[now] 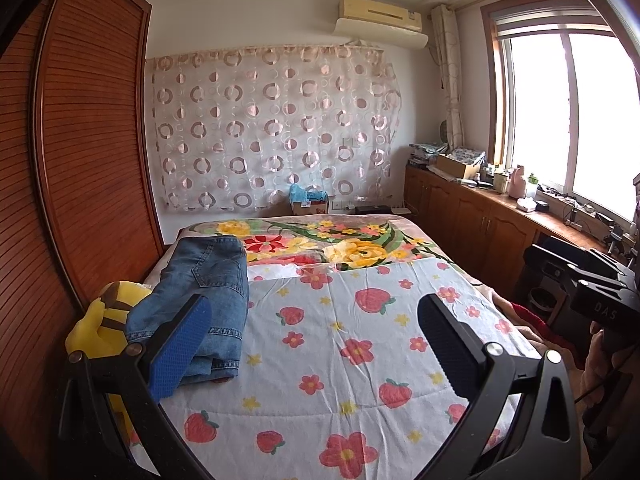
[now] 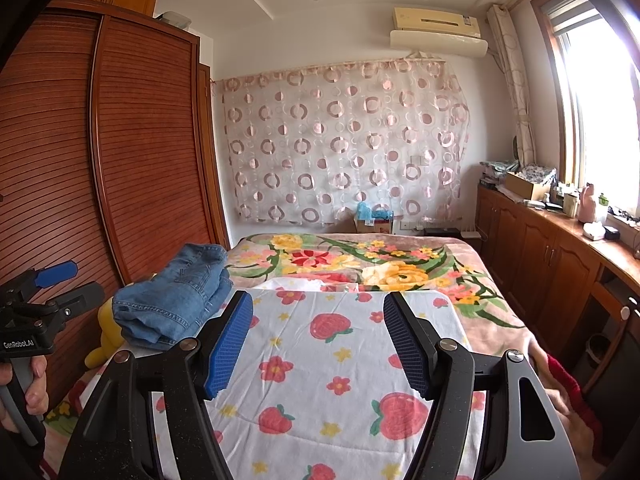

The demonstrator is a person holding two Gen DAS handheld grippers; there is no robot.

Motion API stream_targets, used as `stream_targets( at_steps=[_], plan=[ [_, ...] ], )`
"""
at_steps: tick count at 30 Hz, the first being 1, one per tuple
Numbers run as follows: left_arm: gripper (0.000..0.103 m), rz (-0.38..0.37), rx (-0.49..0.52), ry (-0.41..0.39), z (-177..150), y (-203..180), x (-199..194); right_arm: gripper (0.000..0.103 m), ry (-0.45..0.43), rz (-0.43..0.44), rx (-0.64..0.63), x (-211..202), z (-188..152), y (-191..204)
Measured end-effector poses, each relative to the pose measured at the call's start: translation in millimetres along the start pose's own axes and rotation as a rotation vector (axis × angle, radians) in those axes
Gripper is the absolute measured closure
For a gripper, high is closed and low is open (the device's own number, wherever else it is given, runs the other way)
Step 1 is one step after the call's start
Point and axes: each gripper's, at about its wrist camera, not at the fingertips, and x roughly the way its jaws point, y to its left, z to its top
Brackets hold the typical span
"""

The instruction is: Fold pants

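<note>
The blue denim pants (image 1: 208, 300) lie folded in a compact stack on the left side of the bed, partly on top of a yellow plush toy (image 1: 100, 320). My left gripper (image 1: 316, 340) hovers over the strawberry-print sheet (image 1: 360, 372), open, with nothing between its blue pads (image 1: 182, 344); its left finger overlaps the near end of the pants in the picture. In the right wrist view the pants (image 2: 176, 300) sit left of my right gripper (image 2: 320, 340), which is open and empty above the sheet. The left gripper (image 2: 86, 278) shows at the left edge, held by a hand (image 2: 34, 380).
A louvred wooden wardrobe (image 1: 92, 152) stands tight against the bed's left side. A floral blanket (image 1: 340, 248) covers the far half of the bed. Low wooden cabinets (image 2: 540, 248) with clutter on top run under the window on the right. A box (image 2: 372, 220) stands behind the bed.
</note>
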Motion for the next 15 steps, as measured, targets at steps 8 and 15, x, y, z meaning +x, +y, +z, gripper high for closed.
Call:
stream_targets(
  at_steps=[8, 15],
  plan=[
    [0.000, 0.004, 0.002, 0.005, -1.4, 1.6, -1.0, 0.033, 0.000, 0.000, 0.001, -1.0, 0.5, 0.5],
    [0.000, 0.007, 0.002, 0.004, -1.0, 0.7, -0.4, 0.033, -0.002, -0.001, 0.002, -1.4, -0.6, 1.0]
  ],
)
